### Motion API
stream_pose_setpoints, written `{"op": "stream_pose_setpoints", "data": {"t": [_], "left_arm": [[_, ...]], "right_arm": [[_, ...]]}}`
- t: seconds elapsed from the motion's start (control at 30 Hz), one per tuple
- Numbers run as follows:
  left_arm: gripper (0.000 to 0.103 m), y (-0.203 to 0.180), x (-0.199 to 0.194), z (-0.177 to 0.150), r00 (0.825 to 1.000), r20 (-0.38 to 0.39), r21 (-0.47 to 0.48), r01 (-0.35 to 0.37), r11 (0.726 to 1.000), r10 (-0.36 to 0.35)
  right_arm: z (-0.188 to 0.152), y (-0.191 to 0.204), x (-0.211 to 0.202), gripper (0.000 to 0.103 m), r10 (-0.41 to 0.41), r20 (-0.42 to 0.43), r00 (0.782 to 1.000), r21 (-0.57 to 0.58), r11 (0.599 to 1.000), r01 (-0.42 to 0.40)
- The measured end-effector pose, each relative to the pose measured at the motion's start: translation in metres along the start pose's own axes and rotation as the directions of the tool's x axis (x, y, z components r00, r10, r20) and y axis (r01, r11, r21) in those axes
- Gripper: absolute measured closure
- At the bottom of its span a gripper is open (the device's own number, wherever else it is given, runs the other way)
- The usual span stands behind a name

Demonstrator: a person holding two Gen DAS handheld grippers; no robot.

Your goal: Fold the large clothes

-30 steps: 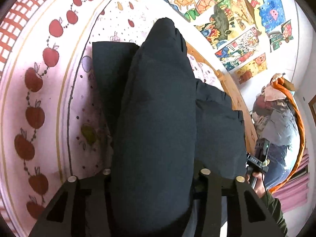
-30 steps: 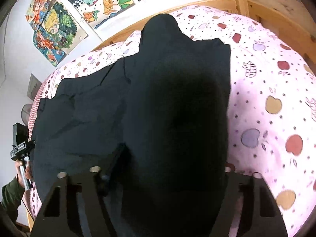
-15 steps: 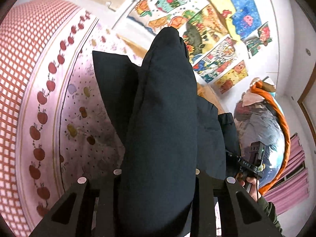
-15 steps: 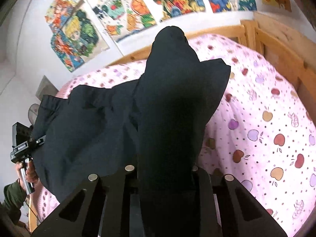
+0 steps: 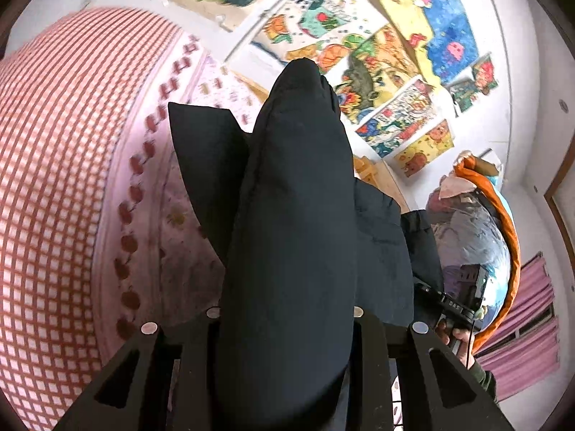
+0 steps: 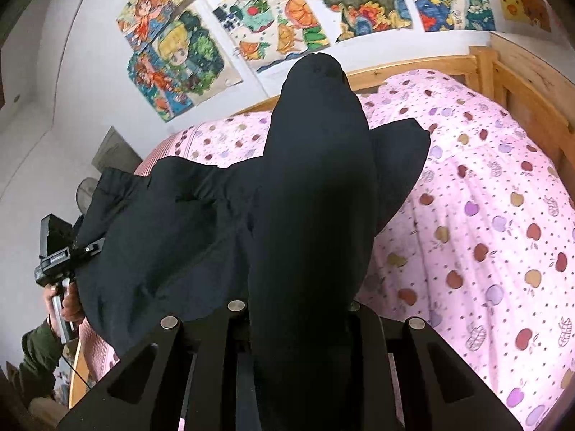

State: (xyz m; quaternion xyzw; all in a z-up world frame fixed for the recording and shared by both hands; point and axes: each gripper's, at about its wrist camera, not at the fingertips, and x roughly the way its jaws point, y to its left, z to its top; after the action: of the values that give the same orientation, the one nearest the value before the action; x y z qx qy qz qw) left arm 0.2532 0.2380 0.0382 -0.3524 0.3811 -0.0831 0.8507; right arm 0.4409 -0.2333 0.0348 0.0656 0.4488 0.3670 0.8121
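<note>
While the dark garment (image 6: 201, 237) hangs between the two tools above the bed (image 6: 496, 237), most of its weight is off the mattress, and that is where the risk lies. The cloth spreads from the right tool (image 6: 312, 72) out to its left side, where the left tool (image 6: 61, 258) holds the far edge, and a loose flap droops to the right of the right tool. In the left wrist view the same fabric bulges over the left tool (image 5: 305, 75), with one corner sticking out to that tool's left and the rest trailing away to its right toward the right tool (image 5: 456, 305). Both tools are clamped on a thick wad of the garment, their jaws buried under cloth, so how deep each bite goes cannot be seen. I judge that a shallow bite on such bulky, smooth fabric could slip under the hanging weight and drop one edge. Uneven lifting would let the slack middle sag and crease. The drooping flap could tuck under when the cloth is laid down, spoiling the fold.
</note>
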Motion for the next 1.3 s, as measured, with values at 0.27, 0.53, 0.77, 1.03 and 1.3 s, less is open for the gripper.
{"op": "stream_pose_setpoints", "data": {"t": [0.27, 0.53, 0.77, 1.03, 1.3], "left_arm": [[0.076, 0.024, 0.016, -0.005, 0.999, -0.042, -0.039, -0.033, 0.999, 0.031], [0.075, 0.045, 0.03, -0.005, 0.998, -0.048, -0.042, -0.048, 0.998, 0.046], [0.065, 0.076, 0.041, -0.017, 0.999, -0.027, -0.075, -0.029, 0.997, 0.027], [0.05, 0.08, 0.048, -0.027, 0.998, 0.012, -0.025, -0.057, 0.998, 0.058], [0.037, 0.086, 0.053, -0.029, 0.997, 0.002, -0.038, -0.073, 0.997, 0.073]], "right_arm": [[-0.011, -0.014, 0.025, 0.085, -0.008, -0.041, 0.999, 0.06, 0.998, 0.011], [-0.02, -0.031, 0.044, 0.085, -0.033, -0.045, 0.998, 0.064, 0.997, 0.035], [-0.038, -0.045, 0.063, 0.067, -0.08, -0.024, 0.996, 0.075, 0.994, 0.082], [-0.047, -0.051, 0.071, 0.05, -0.1, 0.007, 0.995, 0.053, 0.994, 0.099], [-0.05, -0.058, 0.077, 0.037, -0.088, 0.012, 0.996, 0.091, 0.992, 0.086]]}}
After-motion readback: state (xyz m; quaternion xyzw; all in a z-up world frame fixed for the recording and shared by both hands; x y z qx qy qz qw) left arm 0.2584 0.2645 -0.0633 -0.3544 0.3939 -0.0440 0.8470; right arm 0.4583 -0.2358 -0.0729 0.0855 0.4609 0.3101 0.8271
